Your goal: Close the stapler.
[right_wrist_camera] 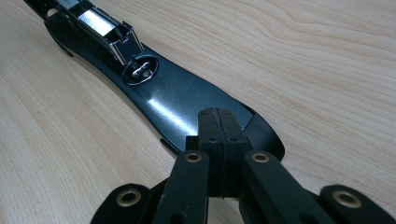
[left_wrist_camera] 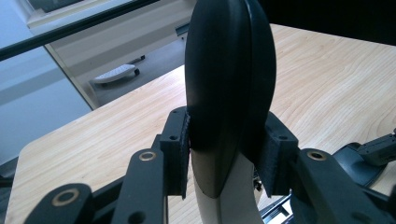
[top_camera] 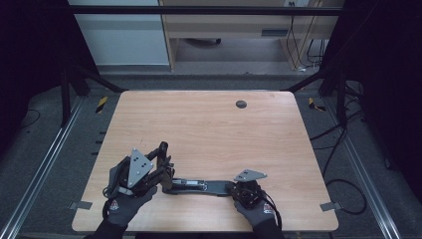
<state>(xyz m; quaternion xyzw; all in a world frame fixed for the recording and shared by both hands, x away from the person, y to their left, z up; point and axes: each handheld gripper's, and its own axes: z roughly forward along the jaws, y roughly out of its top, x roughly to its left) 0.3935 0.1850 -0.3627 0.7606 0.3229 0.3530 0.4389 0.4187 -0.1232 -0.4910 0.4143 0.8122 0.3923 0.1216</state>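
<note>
Flat on the wooden table [top_camera: 209,124] lies a long glossy black plastic housing [right_wrist_camera: 182,100]; the right tool [right_wrist_camera: 218,140], pressed together, rests on its end, while the left tool [left_wrist_camera: 229,144] pinches a black oval cover [left_wrist_camera: 229,70] beside the housing's far end.

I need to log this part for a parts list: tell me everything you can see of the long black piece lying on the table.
The long black piece is a glossy, flat, plastic-looking strip that widens to a rounded end. It lies flat on the wooden table, near its front edge. On top sit a small oval socket with metal contacts and a silvery boxed fitting. The right gripper, jaws shut, rests on the rounded end.
</note>
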